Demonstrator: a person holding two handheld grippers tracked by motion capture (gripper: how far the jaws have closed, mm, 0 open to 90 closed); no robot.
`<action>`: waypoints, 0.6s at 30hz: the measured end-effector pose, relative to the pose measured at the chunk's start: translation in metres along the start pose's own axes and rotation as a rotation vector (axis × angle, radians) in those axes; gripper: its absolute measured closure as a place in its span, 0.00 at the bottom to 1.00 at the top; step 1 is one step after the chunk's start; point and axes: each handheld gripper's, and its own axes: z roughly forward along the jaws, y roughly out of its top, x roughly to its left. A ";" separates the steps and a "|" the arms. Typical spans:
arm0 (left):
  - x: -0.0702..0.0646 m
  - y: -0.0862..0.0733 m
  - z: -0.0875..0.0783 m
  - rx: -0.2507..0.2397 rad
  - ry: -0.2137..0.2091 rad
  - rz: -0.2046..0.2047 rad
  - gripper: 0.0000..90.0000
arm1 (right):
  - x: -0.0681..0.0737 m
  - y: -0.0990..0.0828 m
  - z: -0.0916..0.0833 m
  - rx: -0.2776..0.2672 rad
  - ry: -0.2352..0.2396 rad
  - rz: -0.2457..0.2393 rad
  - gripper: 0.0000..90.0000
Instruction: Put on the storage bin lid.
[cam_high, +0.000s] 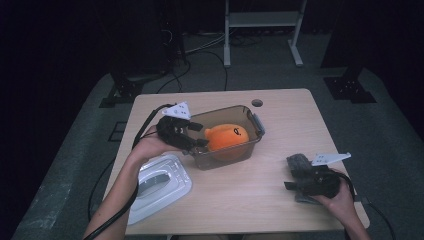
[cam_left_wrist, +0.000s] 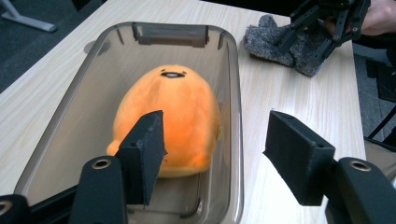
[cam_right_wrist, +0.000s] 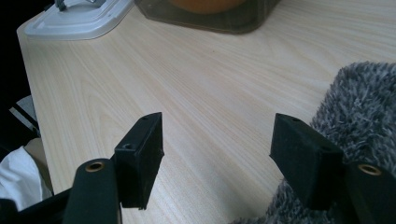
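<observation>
The pale wooden surface (cam_high: 280, 185) carries everything, with a round hole (cam_high: 257, 103) near its far edge. A clear brownish bin (cam_high: 252, 145) sits at the middle toward the far edge. Its white lid (cam_high: 157, 187) lies flat by the near left corner, apart from the bin. Inside the bin rests an orange plush toy (cam_high: 226, 136). The left gripper view shows a small dark face mark on the toy's far end, and a latch (cam_left_wrist: 169, 35) on the bin's far wall, both hard to make out from above.

A grey fuzzy cloth (cam_high: 299, 162) lies near the right edge toward the near side. The right gripper view shows its shaggy pile up close, pressed against one jaw.

The left tool (cam_high: 198, 135) hovers at the bin's left end, released, its jaws spread. In the left gripper view one jaw hangs over the bin's inside by the toy and the other outside the long wall, so they straddle that wall without closing on it. The right tool (cam_high: 295, 178) sits at the cloth, also released, jaws wide apart. The left gripper view shows it resting on top of the cloth.
</observation>
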 end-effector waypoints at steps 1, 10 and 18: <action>-0.001 -0.002 -0.002 -0.003 0.006 -0.001 0.40 | 0.000 0.000 0.000 0.001 0.000 0.001 0.37; -0.012 -0.017 -0.019 -0.006 0.032 0.004 0.33 | 0.000 0.000 0.001 0.003 -0.003 0.000 0.37; -0.017 -0.037 -0.033 -0.005 0.059 -0.017 0.28 | 0.000 0.000 0.001 0.004 -0.005 0.003 0.37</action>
